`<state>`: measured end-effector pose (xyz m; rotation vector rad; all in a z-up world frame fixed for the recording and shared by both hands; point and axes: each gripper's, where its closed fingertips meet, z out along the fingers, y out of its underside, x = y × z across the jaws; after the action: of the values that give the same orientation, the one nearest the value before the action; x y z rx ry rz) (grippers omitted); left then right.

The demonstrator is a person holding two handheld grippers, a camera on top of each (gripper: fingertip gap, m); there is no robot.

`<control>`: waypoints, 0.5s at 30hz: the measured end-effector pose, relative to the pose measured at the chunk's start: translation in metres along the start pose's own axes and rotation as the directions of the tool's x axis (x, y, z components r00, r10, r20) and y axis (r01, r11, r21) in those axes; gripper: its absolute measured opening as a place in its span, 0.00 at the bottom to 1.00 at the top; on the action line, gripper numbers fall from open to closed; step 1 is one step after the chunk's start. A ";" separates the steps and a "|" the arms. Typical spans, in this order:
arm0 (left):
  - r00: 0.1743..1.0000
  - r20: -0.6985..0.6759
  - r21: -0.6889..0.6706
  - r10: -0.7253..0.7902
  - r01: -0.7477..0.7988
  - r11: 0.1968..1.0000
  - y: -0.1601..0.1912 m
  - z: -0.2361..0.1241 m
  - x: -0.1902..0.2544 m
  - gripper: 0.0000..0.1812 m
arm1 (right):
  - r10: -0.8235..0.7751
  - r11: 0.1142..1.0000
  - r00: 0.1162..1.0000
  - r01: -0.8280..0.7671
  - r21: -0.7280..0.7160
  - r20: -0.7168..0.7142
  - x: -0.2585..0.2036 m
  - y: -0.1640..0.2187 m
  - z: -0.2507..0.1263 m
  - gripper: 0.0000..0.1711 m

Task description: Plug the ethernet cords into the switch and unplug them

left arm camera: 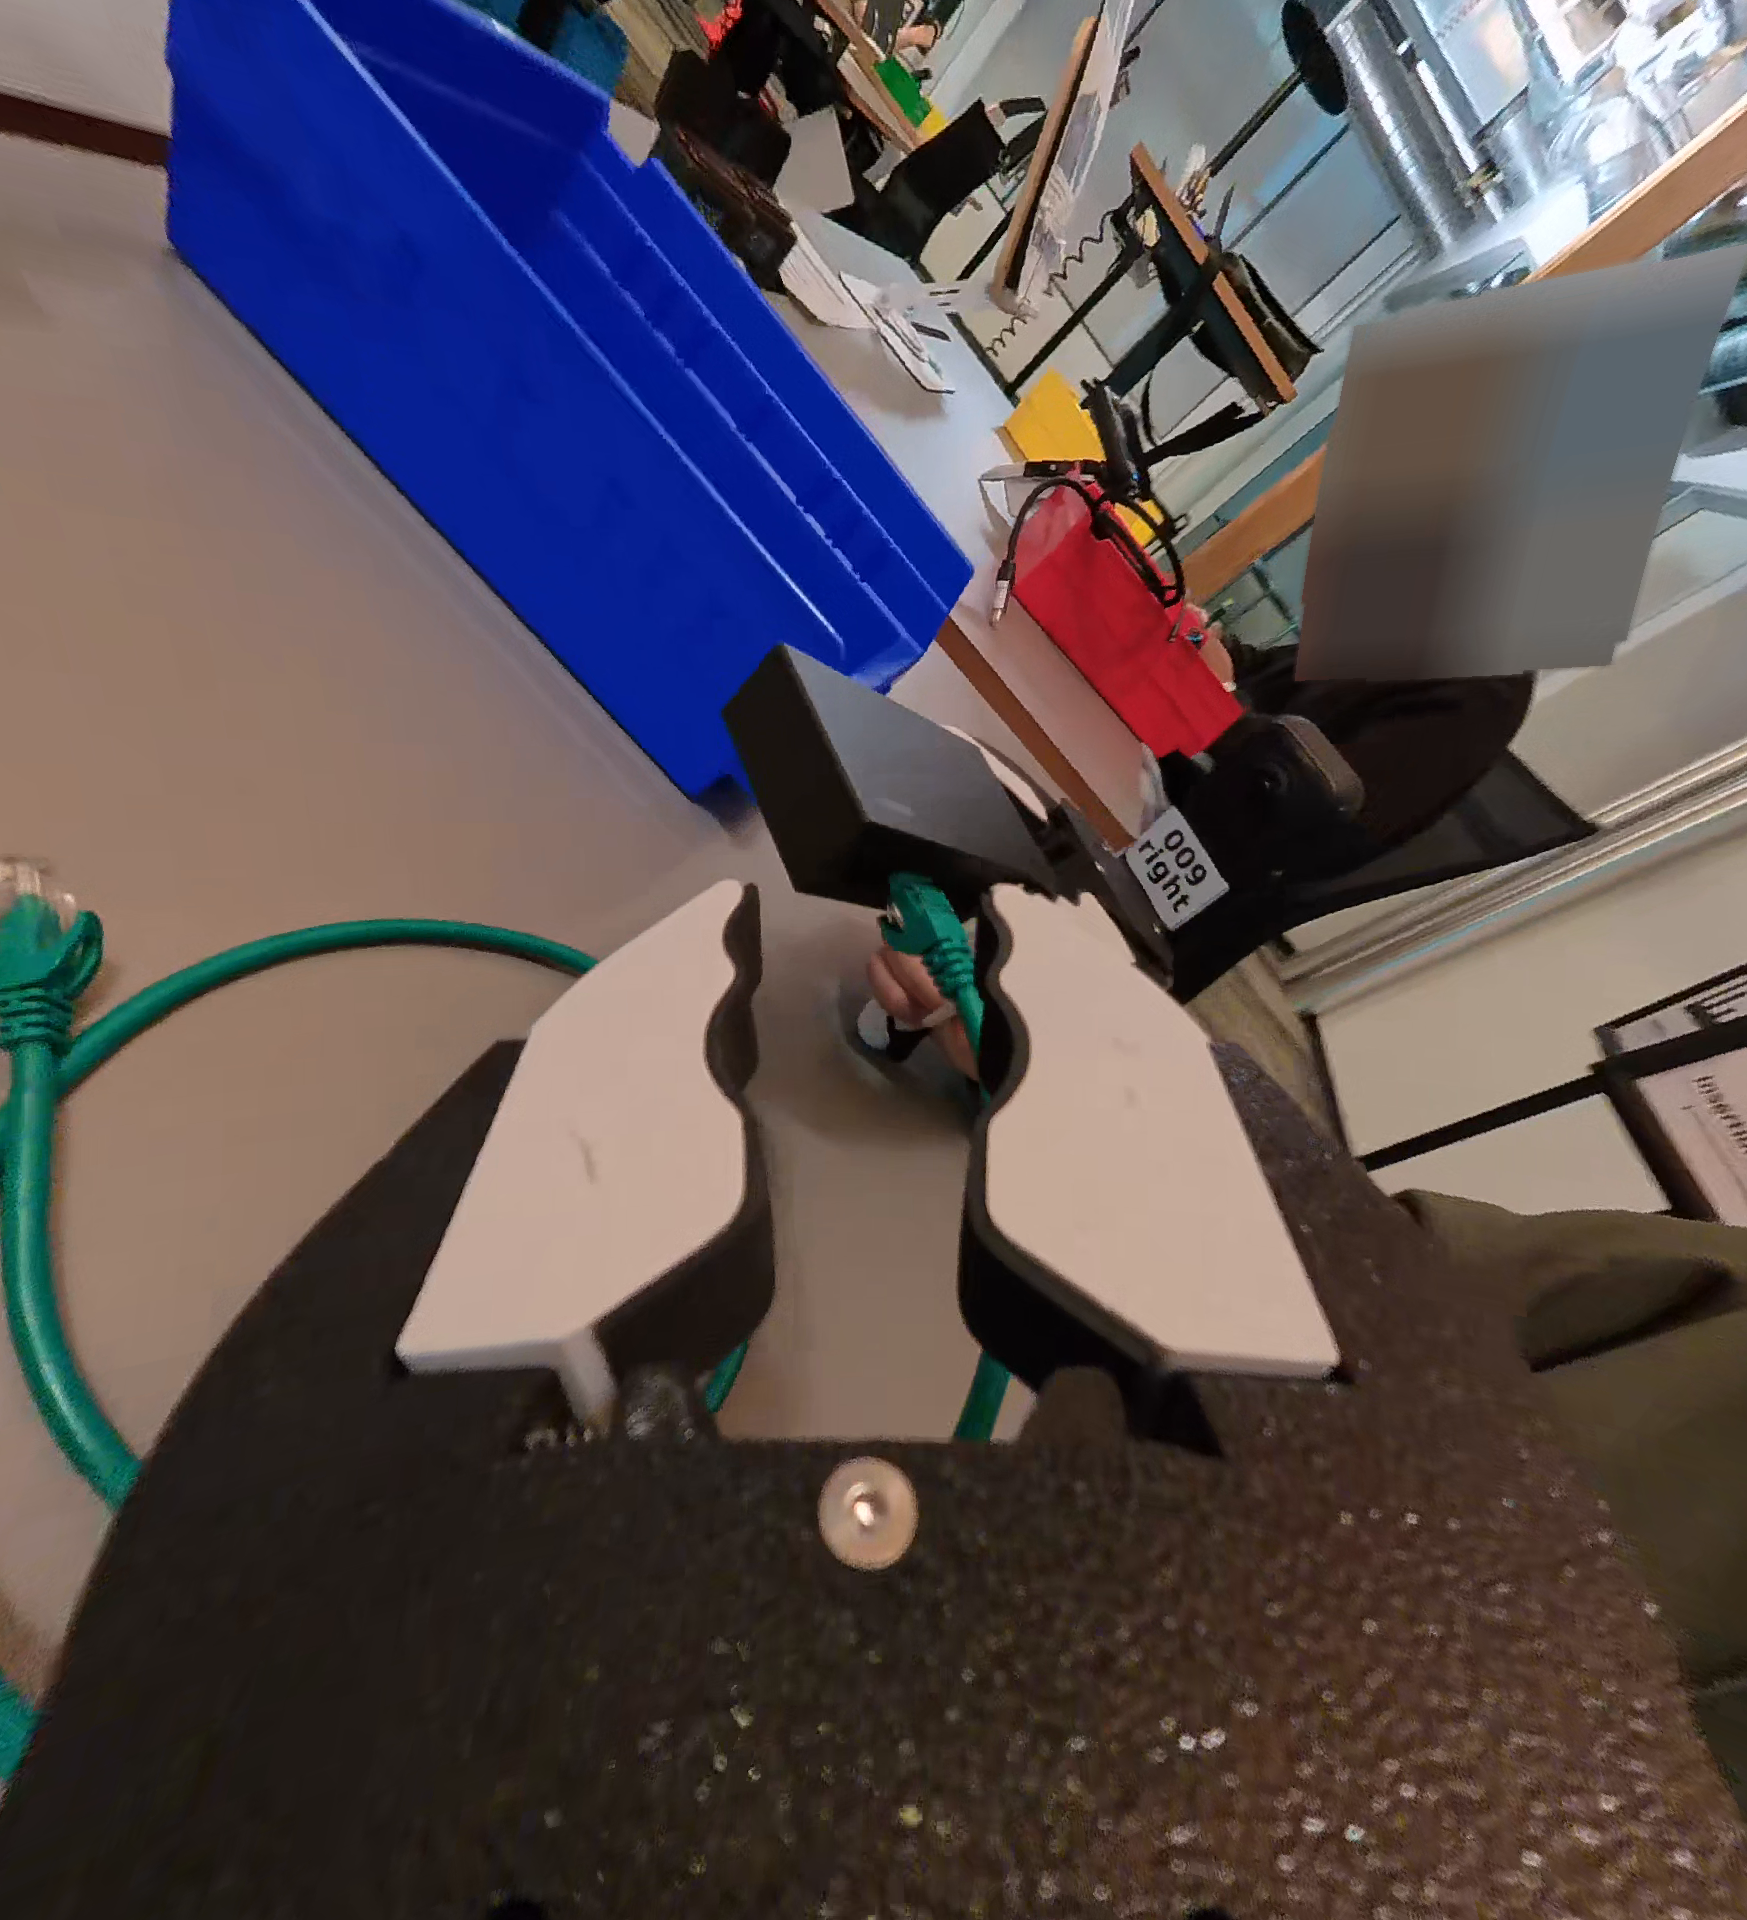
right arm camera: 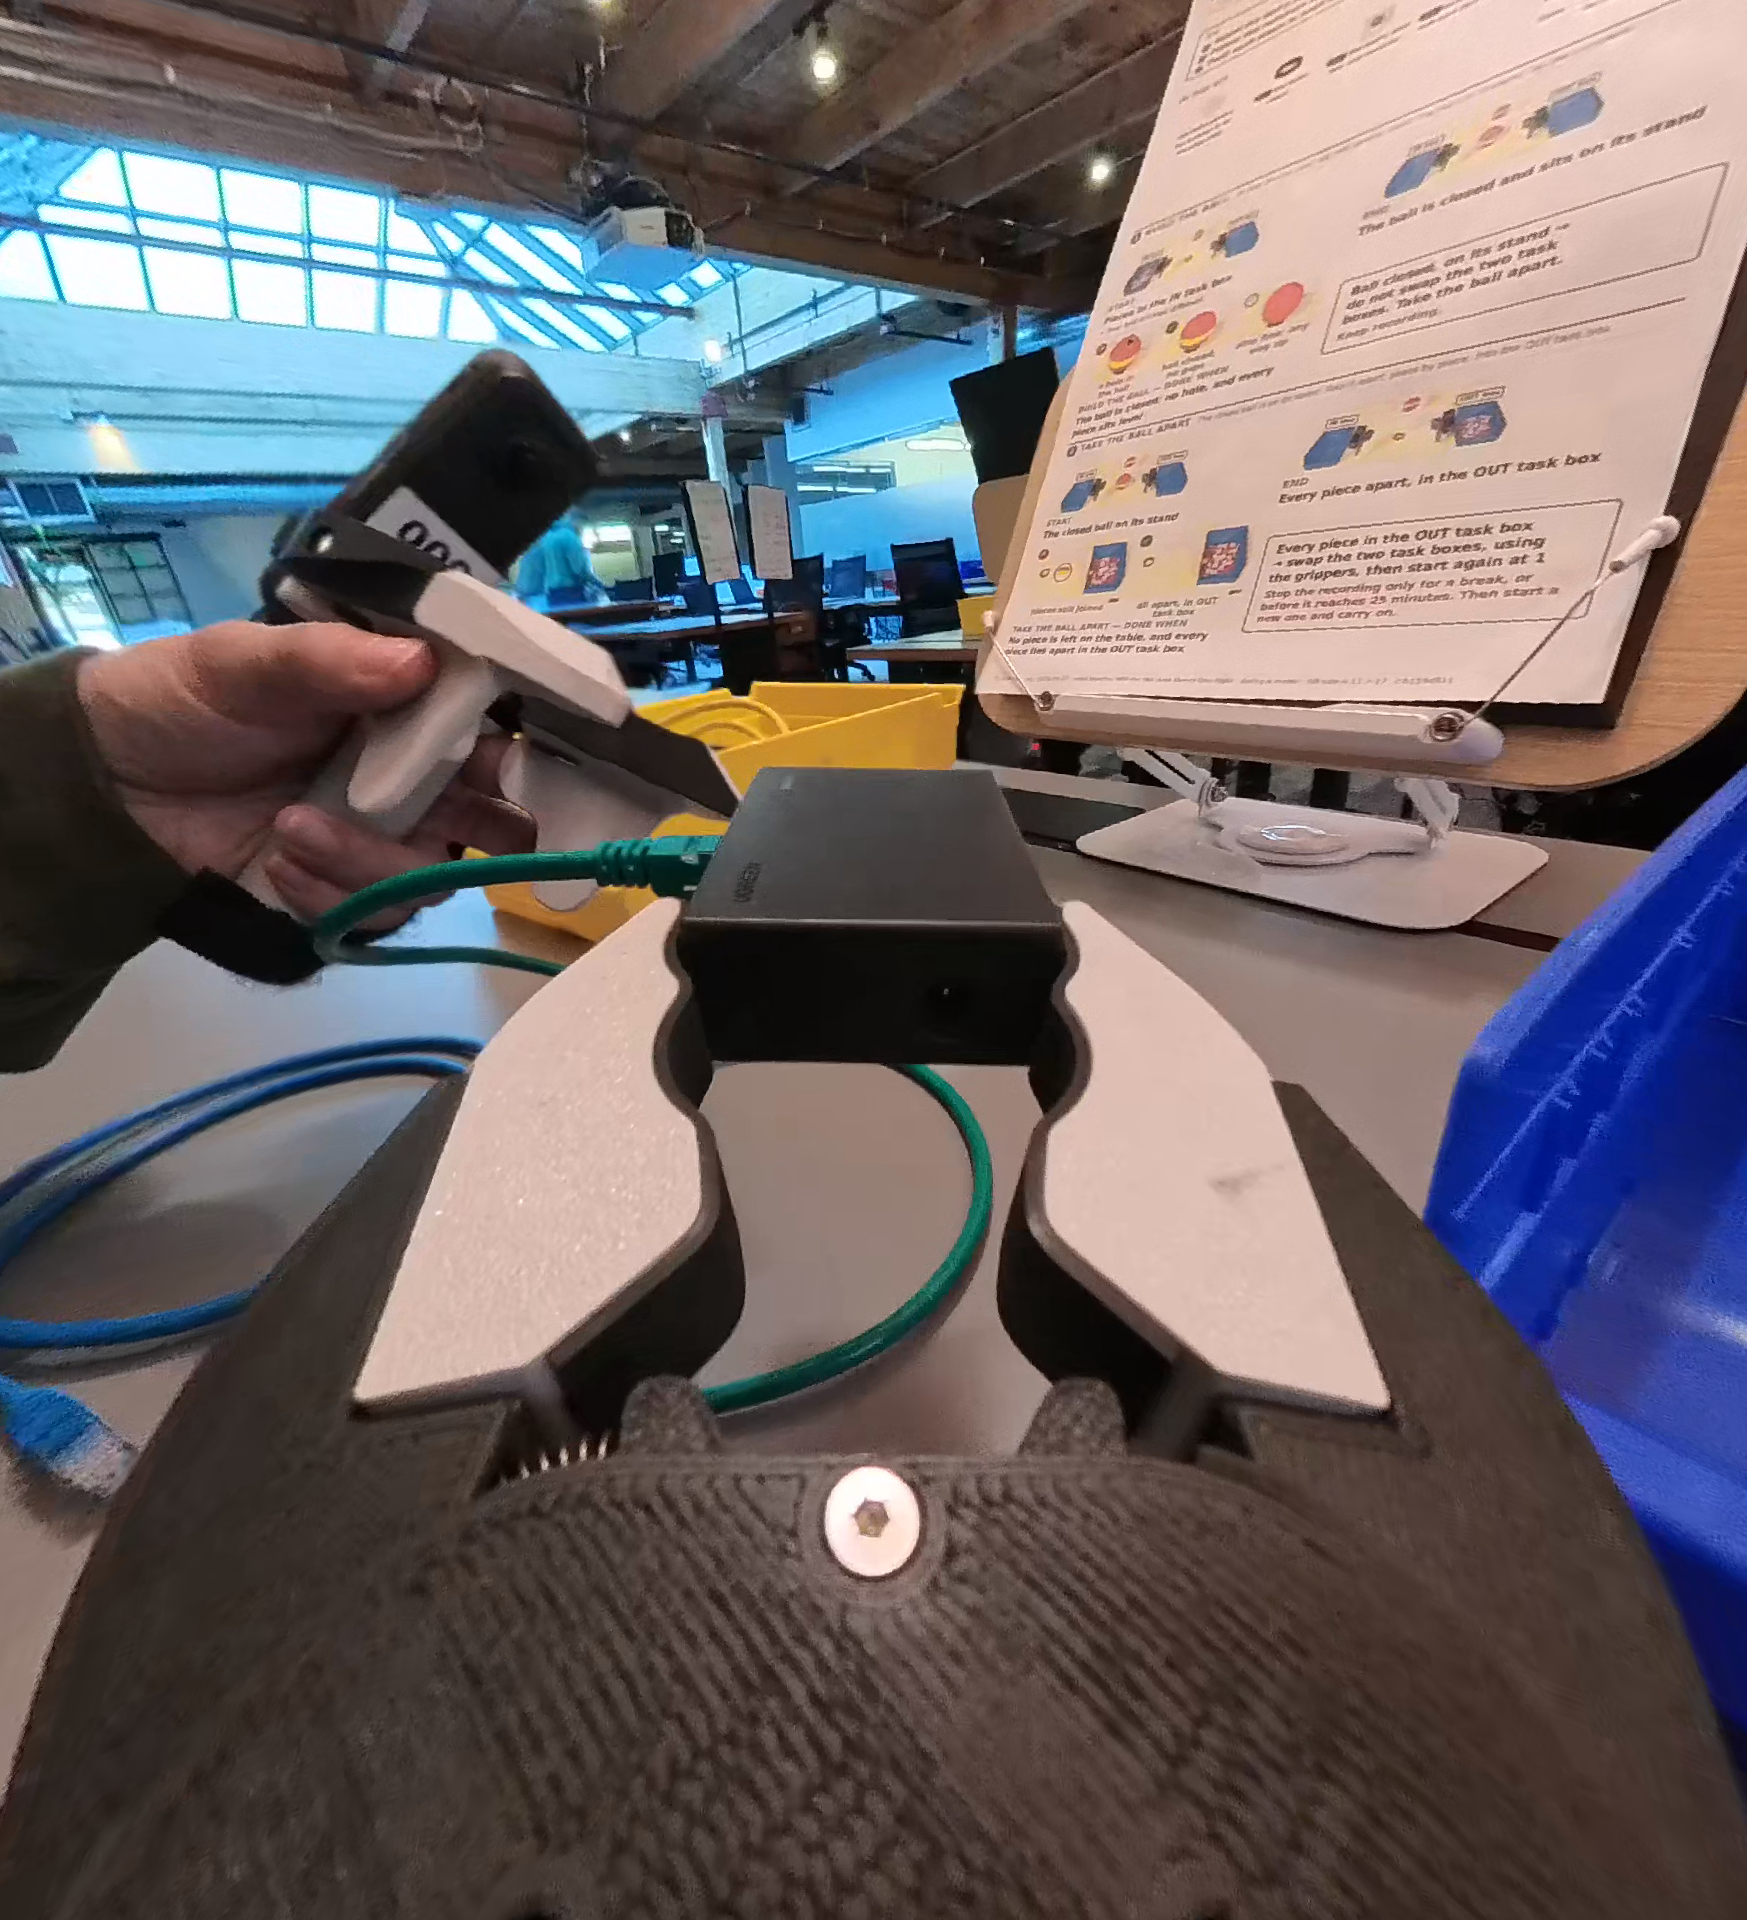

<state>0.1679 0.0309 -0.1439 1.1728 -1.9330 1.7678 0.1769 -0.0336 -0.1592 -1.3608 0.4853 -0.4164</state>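
Right tool [right arm camera: 869, 977] clamping switch [right arm camera: 874, 883], blue bin [right arm camera: 1627, 1195] beside, green cord [right arm camera: 536, 868] plugged

A white sticker [left arm camera: 1175, 865] with printed characters sat on the right tongs' black body. The black switch [right arm camera: 869, 904] carried a small embossed brand mark on its top edge. A printed instruction sheet [right arm camera: 1388, 353] stood on a wooden stand [right arm camera: 1679, 665] behind the worktop [right arm camera: 1264, 966].

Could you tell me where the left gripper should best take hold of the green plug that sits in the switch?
Probably on the ribbed boot of the green plug, just behind the switch, coming straight along the cord. The left gripper is open and lined up there; the right gripper holds the switch steady by its sides.
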 end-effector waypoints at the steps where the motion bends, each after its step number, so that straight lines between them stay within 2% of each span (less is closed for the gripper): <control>1: 0.999 0.018 0.005 0.041 -0.041 0.999 -0.002 -0.003 0.004 0.21 | 0.020 1.000 1.000 -0.020 0.008 0.004 0.002 -0.001 -0.001 0.36; 5: 0.950 0.119 0.013 0.290 -0.293 0.956 -0.001 -0.023 0.025 0.20 | 0.118 0.991 0.993 -0.119 0.061 0.018 0.011 -0.007 -0.007 0.36; 8: 0.852 0.142 -0.025 0.503 -0.505 0.863 0.021 -0.038 0.051 0.16 | 0.173 0.980 0.985 -0.174 0.095 0.017 0.018 -0.010 -0.011 0.36; 11: 0.756 0.058 -0.251 0.652 -0.621 0.743 0.083 -0.049 0.060 0.15 | 0.173 0.980 0.985 -0.173 0.094 0.005 0.019 -0.010 -0.011 0.36; 15: 0.671 0.021 -0.552 0.741 -0.610 0.568 0.165 -0.075 0.036 0.15 | 0.150 0.985 0.988 -0.148 0.084 -0.023 0.020 -0.009 -0.009 0.36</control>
<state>0.0055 0.0744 -0.2195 0.4665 -3.0681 1.2153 0.1880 -0.0534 -0.1539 -1.2311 0.5844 -0.3302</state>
